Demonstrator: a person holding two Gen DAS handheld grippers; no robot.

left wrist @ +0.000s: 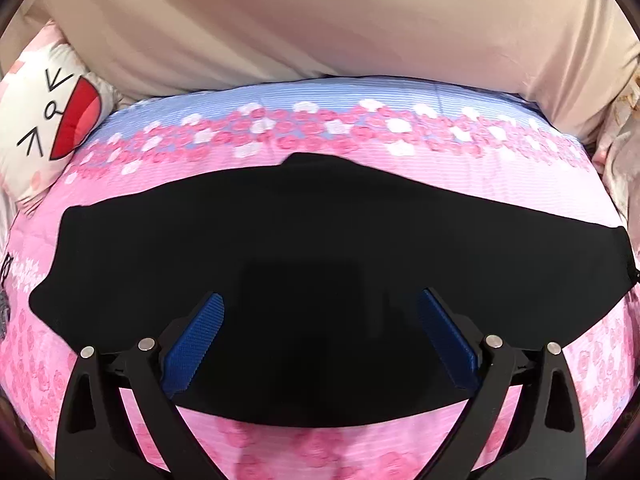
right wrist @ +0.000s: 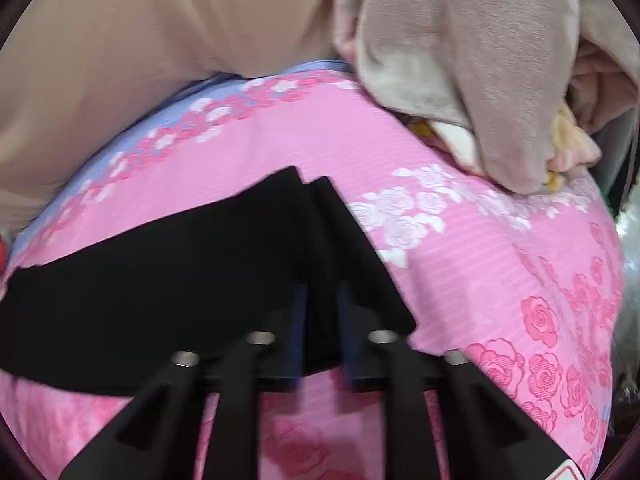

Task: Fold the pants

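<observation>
The black pants [left wrist: 280, 224] lie spread flat across a pink rose-print bedspread [left wrist: 400, 172], stretching from left to right. My left gripper [left wrist: 320, 296] hovers over their near middle, its blue pads [left wrist: 192, 344] wide apart and open with only flat cloth below. In the right wrist view, the pants [right wrist: 160, 280] run off to the left and end in a folded corner at the centre. My right gripper [right wrist: 320, 292] is shut on that end, a ridge of black cloth pinched between its narrow-set blue pads [right wrist: 298, 320].
A beige blanket [left wrist: 320, 20] is heaped along the far side of the bed. A white cartoon-face pillow [left wrist: 48, 120] lies at the far left. A grey-brown plush cloth [right wrist: 480, 60] is piled at the far right, over the bedspread [right wrist: 500, 264].
</observation>
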